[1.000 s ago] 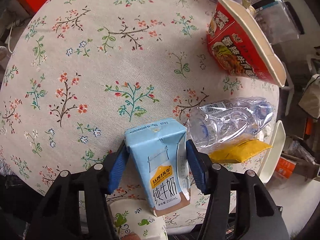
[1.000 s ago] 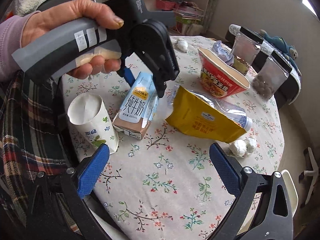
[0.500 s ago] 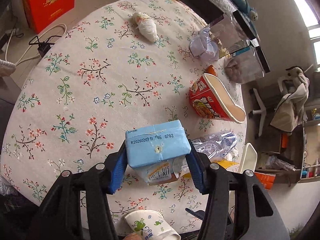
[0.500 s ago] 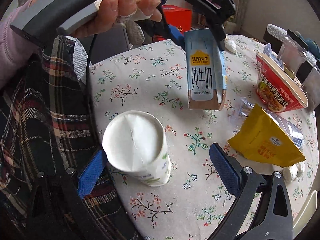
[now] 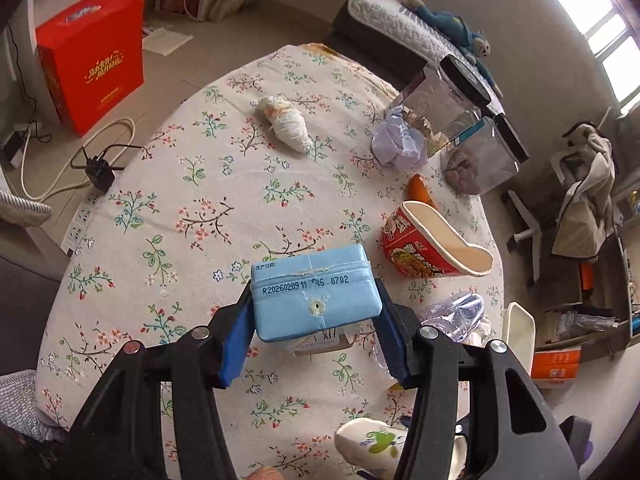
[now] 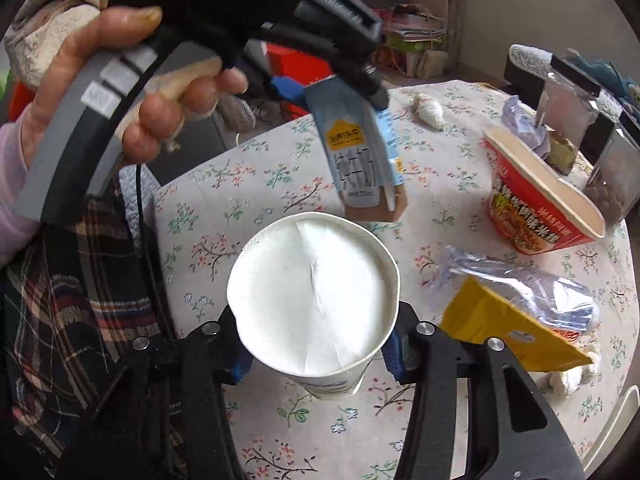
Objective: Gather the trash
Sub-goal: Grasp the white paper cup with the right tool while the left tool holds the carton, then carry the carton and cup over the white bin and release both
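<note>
Gripped between the blue pads of the left claw [image 5: 316,328], a light-blue milk carton [image 5: 314,292] is held up off the flowered tablecloth [image 5: 192,208], its printed top turned toward the left wrist camera. Only from the right wrist view is the carton's front label seen [image 6: 358,160], hanging tilted in the air, along with the person's left hand [image 6: 132,92] wrapped round the grey handle, thumb on top and fingers curled beneath. In that same view a white paper cup [image 6: 314,300] sits between the fingers of the right claw [image 6: 316,350]; both blue pads are seen at the cup's sides, though contact cannot be confirmed, so whether it is clenched cannot be told. From the left wrist view the cup shows only as a sliver below the left claw [image 5: 372,440].

Ahead and to the right of the left claw, a red noodle bowl [image 5: 432,248] lies tipped on its side, with a crushed clear bottle [image 5: 456,312] nearer. A yellow wrapper [image 6: 508,332] beside the bottle is plainly seen from the right wrist camera only. Farther ahead of the left claw, a white wad [image 5: 286,124] and crumpled lilac paper [image 5: 396,140] are seen on the cloth, near two clear jars [image 5: 480,152]. A red box [image 5: 92,60] stands on the floor beyond.
</note>
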`<action>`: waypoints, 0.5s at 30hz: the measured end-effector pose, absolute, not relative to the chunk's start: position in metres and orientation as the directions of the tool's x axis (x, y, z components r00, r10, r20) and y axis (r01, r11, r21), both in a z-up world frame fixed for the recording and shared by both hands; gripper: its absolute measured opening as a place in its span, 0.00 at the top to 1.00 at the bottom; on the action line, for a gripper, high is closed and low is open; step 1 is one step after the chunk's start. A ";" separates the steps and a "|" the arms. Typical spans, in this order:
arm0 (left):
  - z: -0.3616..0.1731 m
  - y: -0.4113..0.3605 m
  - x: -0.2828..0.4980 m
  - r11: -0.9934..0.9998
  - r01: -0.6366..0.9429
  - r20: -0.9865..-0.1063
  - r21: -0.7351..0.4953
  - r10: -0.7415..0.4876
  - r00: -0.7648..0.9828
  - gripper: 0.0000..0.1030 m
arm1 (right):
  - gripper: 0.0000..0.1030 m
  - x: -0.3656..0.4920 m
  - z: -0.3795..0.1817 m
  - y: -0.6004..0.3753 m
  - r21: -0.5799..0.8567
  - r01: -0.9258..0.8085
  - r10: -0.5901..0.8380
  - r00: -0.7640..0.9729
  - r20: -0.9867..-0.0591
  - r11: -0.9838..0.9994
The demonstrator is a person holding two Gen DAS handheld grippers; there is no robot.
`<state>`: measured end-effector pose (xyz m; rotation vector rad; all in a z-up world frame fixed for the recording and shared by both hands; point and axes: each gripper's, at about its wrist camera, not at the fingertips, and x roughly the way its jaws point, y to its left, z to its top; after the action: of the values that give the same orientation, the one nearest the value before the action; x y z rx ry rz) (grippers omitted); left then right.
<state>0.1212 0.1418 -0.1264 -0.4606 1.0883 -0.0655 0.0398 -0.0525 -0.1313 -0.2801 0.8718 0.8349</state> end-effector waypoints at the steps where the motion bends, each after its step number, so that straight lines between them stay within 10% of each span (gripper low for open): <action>1: -0.123 0.141 0.122 0.907 -0.165 -0.831 -0.387 -0.265 0.489 0.47 | 0.54 0.045 -0.123 -0.059 0.097 -0.724 0.527 0.397 -0.751 0.683; 15: -0.061 0.087 0.111 0.973 -0.083 -0.674 -0.218 -0.088 0.734 0.47 | 0.54 0.089 -0.061 -0.123 0.031 -0.385 0.341 0.772 -0.536 0.922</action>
<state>0.1112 0.0867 -0.0613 -0.2405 0.7486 -0.0030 0.0888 -0.1230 -0.0609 -0.0817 0.5649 0.3935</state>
